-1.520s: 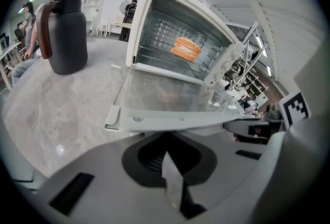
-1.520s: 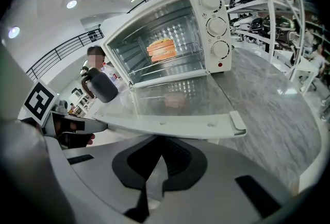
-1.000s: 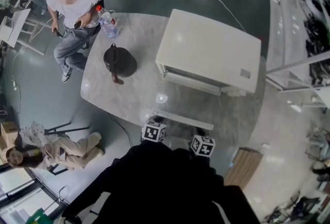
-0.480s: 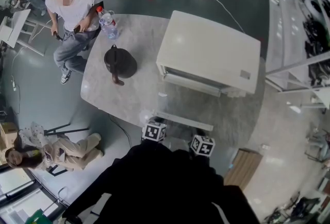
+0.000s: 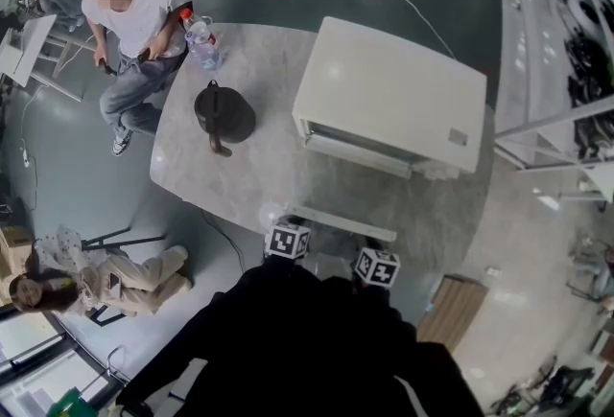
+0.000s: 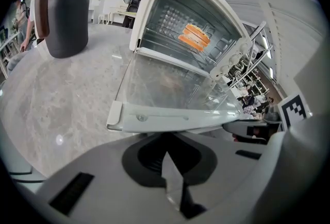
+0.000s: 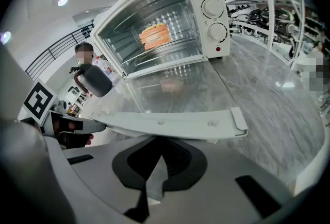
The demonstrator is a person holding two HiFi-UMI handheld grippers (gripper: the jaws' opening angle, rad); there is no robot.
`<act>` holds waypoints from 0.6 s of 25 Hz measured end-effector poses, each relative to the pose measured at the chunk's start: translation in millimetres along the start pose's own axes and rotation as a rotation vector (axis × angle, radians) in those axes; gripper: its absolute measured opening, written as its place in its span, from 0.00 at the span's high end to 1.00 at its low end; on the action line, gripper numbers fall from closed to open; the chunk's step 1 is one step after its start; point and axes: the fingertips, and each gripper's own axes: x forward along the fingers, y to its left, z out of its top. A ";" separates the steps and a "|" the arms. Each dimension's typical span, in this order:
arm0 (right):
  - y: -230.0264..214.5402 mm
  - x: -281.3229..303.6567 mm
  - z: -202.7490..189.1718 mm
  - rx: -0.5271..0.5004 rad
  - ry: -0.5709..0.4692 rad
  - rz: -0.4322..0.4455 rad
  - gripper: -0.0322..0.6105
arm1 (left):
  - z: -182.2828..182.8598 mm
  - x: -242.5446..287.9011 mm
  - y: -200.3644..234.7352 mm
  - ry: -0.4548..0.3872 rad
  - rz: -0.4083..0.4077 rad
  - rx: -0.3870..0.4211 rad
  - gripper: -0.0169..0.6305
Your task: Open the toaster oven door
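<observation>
Fingers (image 6: 173,176) of your left gripper (image 6: 166,154) are pressed together on nothing, and your right gripper (image 7: 161,157) is the same, its fingers (image 7: 155,182) shut and empty. The door (image 6: 170,84) is already down, lying almost level in front of the oven (image 5: 393,94). Its handle (image 6: 165,117) is at the edge farthest from the oven, and both grippers sit just beyond and below that edge; whether either touches it I cannot tell. The job looks done, so the risks lie in pulling away. Lift as you leave and you could knock the handle up and swing the door back toward the oven. Lean on it and you would strain the hinges or tip the oven forward, since the door works as a long lever. The orange food (image 6: 194,36) on the wire rack inside could slide if the oven jolts. The door is clear, slick glass in a cream frame, and the handle is a flat cream bar with screws. The oven is a cream box with round knobs (image 7: 211,7) right of its opening. It stands on a polished grey stone-look table (image 5: 240,180), with a matte dark jug (image 5: 224,113) to its left.
</observation>
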 end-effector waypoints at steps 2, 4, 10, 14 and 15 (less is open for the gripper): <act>-1.6 2.7 -1.7 0.000 0.002 -0.003 0.95 | -1.7 1.7 0.4 0.006 -0.004 -0.005 0.97; -1.5 3.7 -1.7 0.001 0.004 -0.004 0.95 | -1.2 2.0 -1.4 0.008 -0.013 -0.012 0.97; -5.0 8.9 -7.4 0.014 0.025 -0.011 0.95 | -1.4 4.4 0.1 0.017 -0.009 -0.009 0.97; -3.7 8.7 -6.5 0.012 0.028 -0.005 0.95 | -3.8 6.1 1.1 0.028 -0.005 -0.010 0.97; -3.4 9.3 -6.6 0.012 0.026 -0.001 0.95 | -4.0 6.3 1.5 0.029 -0.004 -0.011 0.97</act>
